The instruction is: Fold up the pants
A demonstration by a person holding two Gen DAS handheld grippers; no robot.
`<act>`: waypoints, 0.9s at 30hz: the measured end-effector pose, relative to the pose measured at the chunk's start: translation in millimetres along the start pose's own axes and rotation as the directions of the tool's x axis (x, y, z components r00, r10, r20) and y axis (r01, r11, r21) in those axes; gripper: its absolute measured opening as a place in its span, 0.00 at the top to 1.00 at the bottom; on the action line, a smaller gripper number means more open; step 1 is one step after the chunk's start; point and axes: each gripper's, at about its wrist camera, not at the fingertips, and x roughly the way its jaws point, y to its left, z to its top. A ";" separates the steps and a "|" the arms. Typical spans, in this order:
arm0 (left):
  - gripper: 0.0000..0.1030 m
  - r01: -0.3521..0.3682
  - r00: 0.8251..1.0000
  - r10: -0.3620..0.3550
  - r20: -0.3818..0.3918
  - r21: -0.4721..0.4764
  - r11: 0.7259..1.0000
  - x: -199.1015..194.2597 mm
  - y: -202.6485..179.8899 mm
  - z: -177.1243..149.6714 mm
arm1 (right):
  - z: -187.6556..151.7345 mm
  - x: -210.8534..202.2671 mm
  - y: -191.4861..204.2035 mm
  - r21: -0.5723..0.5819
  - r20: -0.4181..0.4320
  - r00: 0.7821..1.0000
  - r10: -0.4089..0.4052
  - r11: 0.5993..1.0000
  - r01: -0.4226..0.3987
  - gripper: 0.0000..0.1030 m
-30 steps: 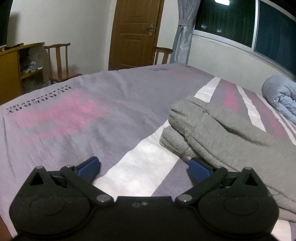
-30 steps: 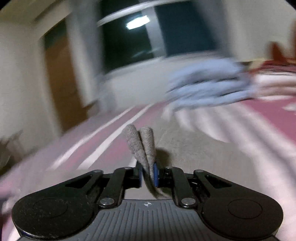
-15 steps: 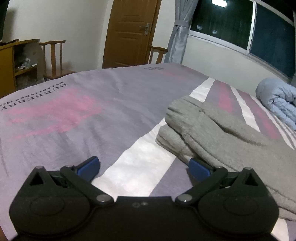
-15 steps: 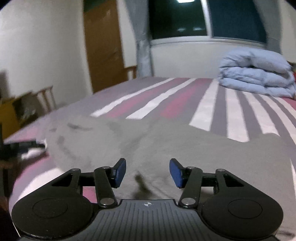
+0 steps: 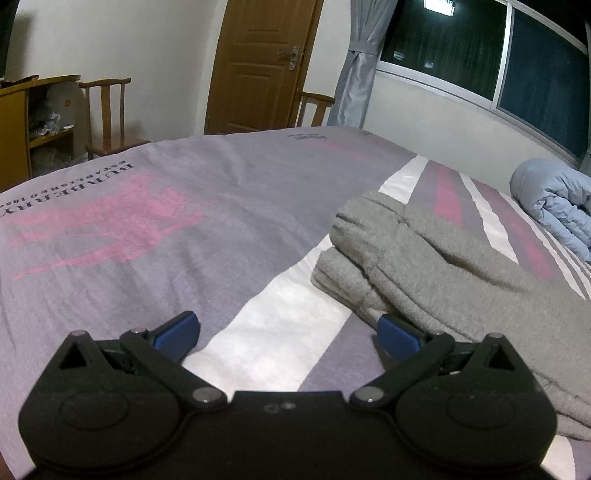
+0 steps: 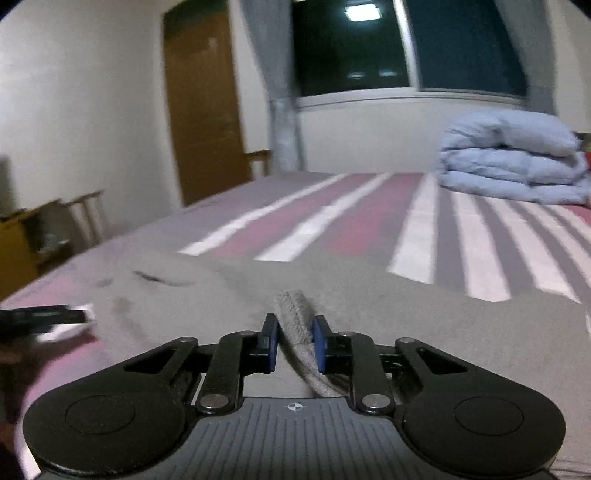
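Jaws of the right gripper (image 6: 294,341) have just closed on a pants (image 6: 295,325) fold; left gripper (image 5: 288,332) gapes empty

We're under dim indoor light, a ceiling lamp (image 6: 361,12) glaring in the dark window (image 5: 480,51); right view blurred, edges bowed.

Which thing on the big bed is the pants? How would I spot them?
Find the wide bed with the purple, pink and white striped cover. The pants lie in a flat heap on its stripes, close in front of the grippers. They are fuzzy plain grey, while the puffy folded quilt farther back by the window is light blue.
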 end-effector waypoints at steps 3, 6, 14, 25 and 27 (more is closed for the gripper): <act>0.06 -0.004 1.000 0.004 -0.003 0.007 1.000 0.3 -0.9 -0.4 | -14.4 21.9 0.1 0.011 -0.114 0.993 0.022 1.000 -0.021 0.79; 0.06 -0.003 1.000 0.003 -0.004 0.010 1.000 0.4 -1.0 -0.4 | -23.0 24.1 -2.3 0.016 -0.135 0.991 0.016 1.000 -0.013 0.76; 0.06 -0.012 1.000 0.012 -0.012 0.032 0.999 1.8 -4.7 -0.8 | -16.7 -7.0 -15.4 0.187 0.016 1.000 -0.001 0.982 -0.002 0.75; 0.06 -0.006 1.000 0.007 -0.015 0.042 0.999 2.1 -7.1 -0.8 | -9.6 -17.8 4.4 0.149 0.045 0.980 -0.195 0.971 0.186 0.57; 0.06 -0.004 1.000 0.005 -0.014 0.042 0.999 1.5 -6.9 -0.6 | -20.2 8.6 6.3 0.113 -0.099 0.975 -0.198 0.972 0.208 0.58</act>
